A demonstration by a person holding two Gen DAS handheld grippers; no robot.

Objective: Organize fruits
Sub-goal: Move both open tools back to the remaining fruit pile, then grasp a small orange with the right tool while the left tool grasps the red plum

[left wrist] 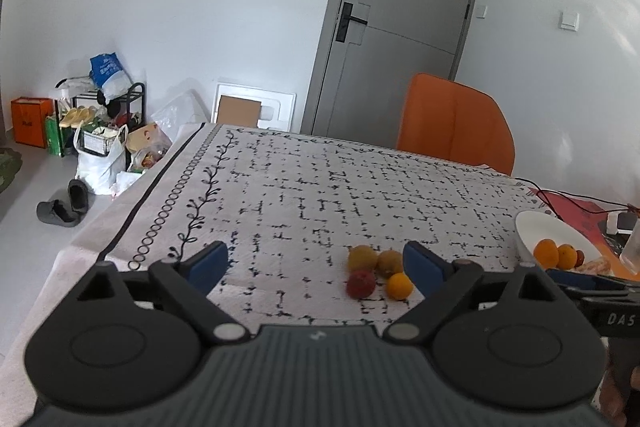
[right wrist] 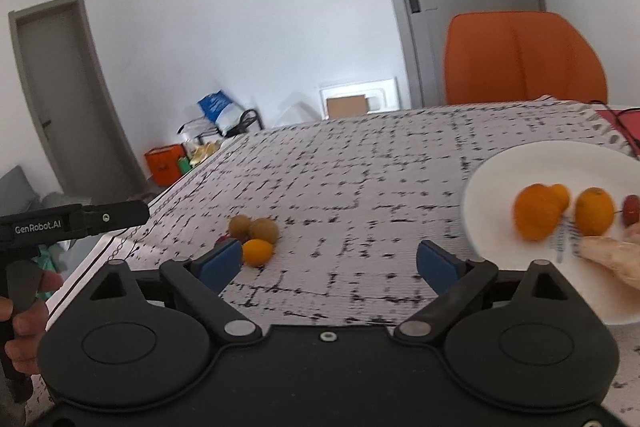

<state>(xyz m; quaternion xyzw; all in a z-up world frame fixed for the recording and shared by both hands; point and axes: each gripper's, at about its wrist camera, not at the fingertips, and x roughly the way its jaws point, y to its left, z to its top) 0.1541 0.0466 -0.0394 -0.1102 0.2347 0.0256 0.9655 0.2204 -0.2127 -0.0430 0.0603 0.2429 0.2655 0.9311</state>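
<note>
While I hold both tools low over the table [left wrist: 360, 187], its patterned cloth runs bare and wide toward twelve o'clock, ending at the far edge against an orange chair [left wrist: 456, 123]. From the left wrist view the cloth's bordered left edge [left wrist: 168, 203] drops away at nine o'clock. A white plate [right wrist: 500, 179] sits at three o'clock in my right view, near the table's right edge, holding oranges [right wrist: 536, 211] and a small red fruit [right wrist: 631, 211]. Loose on the cloth, a cluster of fruits [left wrist: 376, 271], two brownish, one red, one orange, lies touching together just beside the inner finger of my left gripper [left wrist: 316, 263]. That gripper's jaws stand wide with only cloth between them. My right gripper [right wrist: 332, 259] likewise gapes wide and grips nothing; the cluster is at its ten o'clock.
</note>
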